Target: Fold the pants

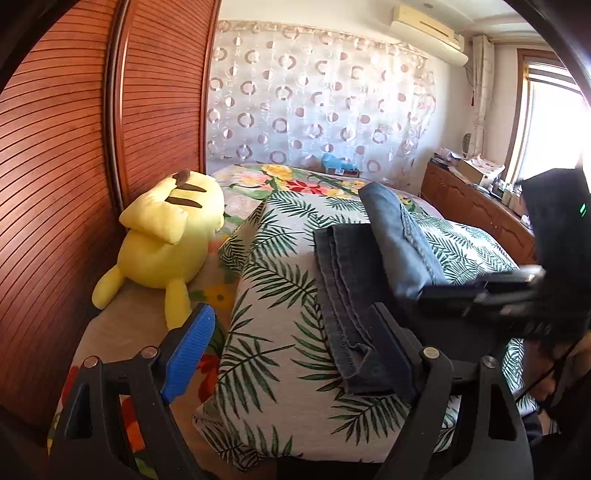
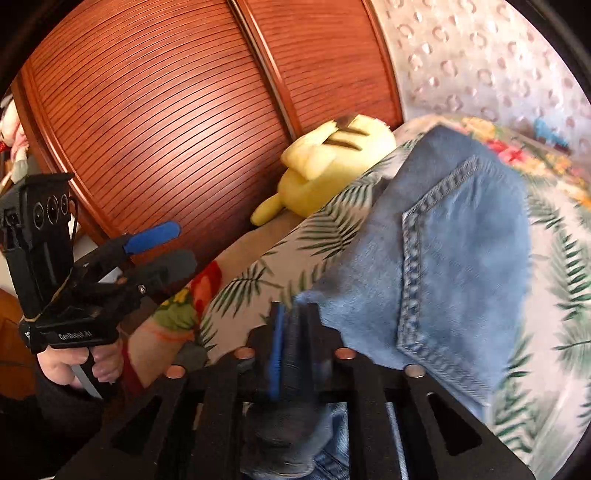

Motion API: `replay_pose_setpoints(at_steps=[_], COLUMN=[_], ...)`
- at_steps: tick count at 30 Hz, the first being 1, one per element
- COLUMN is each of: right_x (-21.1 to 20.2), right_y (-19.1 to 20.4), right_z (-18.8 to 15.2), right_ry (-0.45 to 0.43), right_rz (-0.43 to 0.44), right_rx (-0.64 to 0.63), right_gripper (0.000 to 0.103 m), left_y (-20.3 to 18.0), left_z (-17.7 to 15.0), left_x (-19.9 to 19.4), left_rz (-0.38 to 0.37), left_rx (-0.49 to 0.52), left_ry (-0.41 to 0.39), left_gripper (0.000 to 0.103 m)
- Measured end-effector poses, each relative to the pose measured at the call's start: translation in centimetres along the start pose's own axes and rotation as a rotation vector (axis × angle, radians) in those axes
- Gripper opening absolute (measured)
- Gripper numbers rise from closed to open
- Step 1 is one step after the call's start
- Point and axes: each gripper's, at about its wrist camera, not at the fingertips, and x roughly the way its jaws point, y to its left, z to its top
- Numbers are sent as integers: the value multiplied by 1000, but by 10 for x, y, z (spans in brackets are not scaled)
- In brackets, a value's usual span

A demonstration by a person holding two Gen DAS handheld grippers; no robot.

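Most folding looks done to me: the jeans lie stacked just ahead of my right claw, jaws narrowly parted around denim; my left claw is spread, empty.

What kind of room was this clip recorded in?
Most likely a home bedroom: a bed with floral bedding, a wooden slatted wardrobe beside it, a yellow plush toy, and a curtained wall with an air conditioner above.
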Motion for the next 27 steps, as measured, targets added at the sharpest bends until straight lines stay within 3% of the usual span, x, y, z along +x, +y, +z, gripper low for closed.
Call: replay_pose_setpoints(at_steps=[2,6,11,15,17,21,27], right_x=[-19,-45,-58,-55,-50,-52,-48], right_y=[1,-13,-39,-49,-51,-44,-51], right_z=[6,16,16,11,11,11,10], right_ry=[-47,-105,-132,-136,-131,-118,-99], right_rz=[-37,-106,-173,-277,-297,-319,-307], right_rx=[-16,-27,19,16,29,34,47], right_gripper=[27,49,51,51,51,52,53], left_y=[-5,-19,-43,-56,-60,-62,-69], left_z=[2,8,17,18,16,3,-4], left_x=[2,10,19,46,60,79,71], left_rz=[-12,-50,-102,-166,-183,-267,-252], left_rx=[8,22,59,68,71,26,67], left_ry=[-1,6,7,78,121,235,224], left_gripper=[85,85,85,83,68,58,34])
